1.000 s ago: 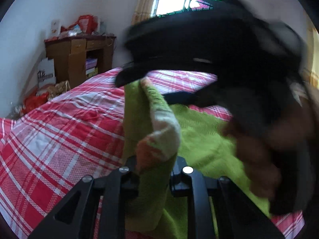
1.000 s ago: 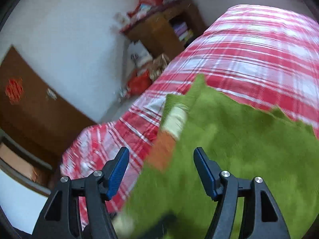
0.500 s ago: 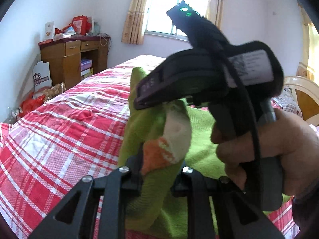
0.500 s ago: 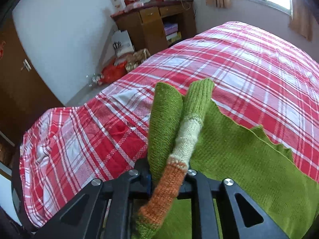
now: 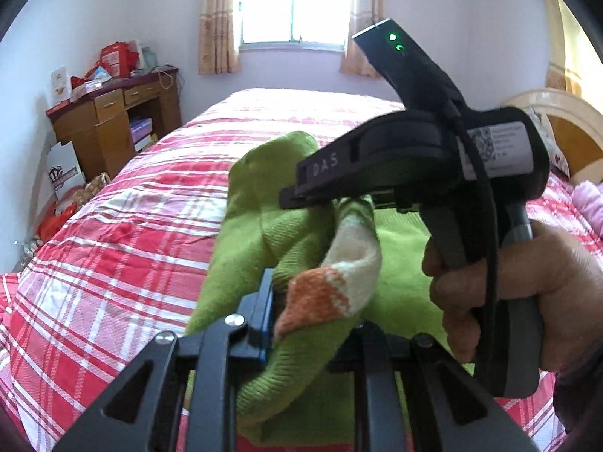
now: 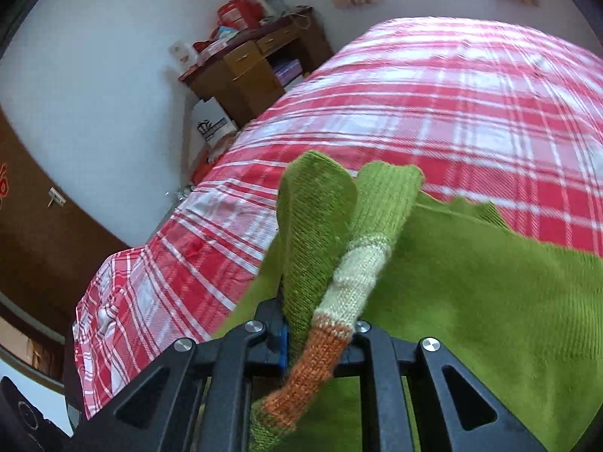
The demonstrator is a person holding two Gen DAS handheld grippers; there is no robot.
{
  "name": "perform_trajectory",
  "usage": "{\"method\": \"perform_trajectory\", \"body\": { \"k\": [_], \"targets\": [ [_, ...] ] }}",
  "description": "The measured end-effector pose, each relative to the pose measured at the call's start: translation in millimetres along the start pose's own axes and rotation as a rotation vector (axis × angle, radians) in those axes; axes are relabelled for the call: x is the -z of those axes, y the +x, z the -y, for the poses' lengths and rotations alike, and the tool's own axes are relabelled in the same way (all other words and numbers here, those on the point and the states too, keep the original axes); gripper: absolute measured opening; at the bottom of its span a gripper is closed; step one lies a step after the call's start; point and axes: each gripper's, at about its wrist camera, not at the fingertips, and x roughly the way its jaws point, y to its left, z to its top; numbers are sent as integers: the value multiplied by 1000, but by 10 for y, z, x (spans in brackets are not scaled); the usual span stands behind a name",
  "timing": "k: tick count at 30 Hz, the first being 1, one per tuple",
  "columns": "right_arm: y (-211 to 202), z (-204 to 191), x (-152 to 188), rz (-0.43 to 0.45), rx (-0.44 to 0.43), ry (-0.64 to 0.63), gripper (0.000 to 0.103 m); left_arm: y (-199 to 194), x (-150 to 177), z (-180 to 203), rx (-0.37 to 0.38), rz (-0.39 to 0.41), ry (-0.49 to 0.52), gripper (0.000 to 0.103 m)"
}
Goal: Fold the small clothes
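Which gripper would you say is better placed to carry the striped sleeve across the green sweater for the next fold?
Probably the right gripper: it is shut on the striped sleeve with the sweater spread out ahead. The left gripper pinches the same bunch, but the right hand crowds its view.

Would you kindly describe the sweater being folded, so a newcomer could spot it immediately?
Start at the bed with the red-and-white plaid cover. On its near side lies the lime-green knitted sweater, the only green item. Cream and orange bands ring its sleeve cuff, pinched in the jaws of both grippers.
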Motion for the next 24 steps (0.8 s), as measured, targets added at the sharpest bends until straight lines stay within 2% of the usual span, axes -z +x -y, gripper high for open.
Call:
{"method": "perform_trajectory", "body": {
  "k": [8, 16, 24],
  "targets": [
    [-187, 305, 129, 27, 14, 57, 14, 21, -9, 276, 12, -24, 45, 19],
    [-449, 387, 139, 70, 74, 15, 13, 18, -48, 530, 41, -15, 81, 19],
    [-820, 681, 187, 113, 117, 28, 12, 34, -98, 926, 100, -18, 134, 19]
  ]
}}
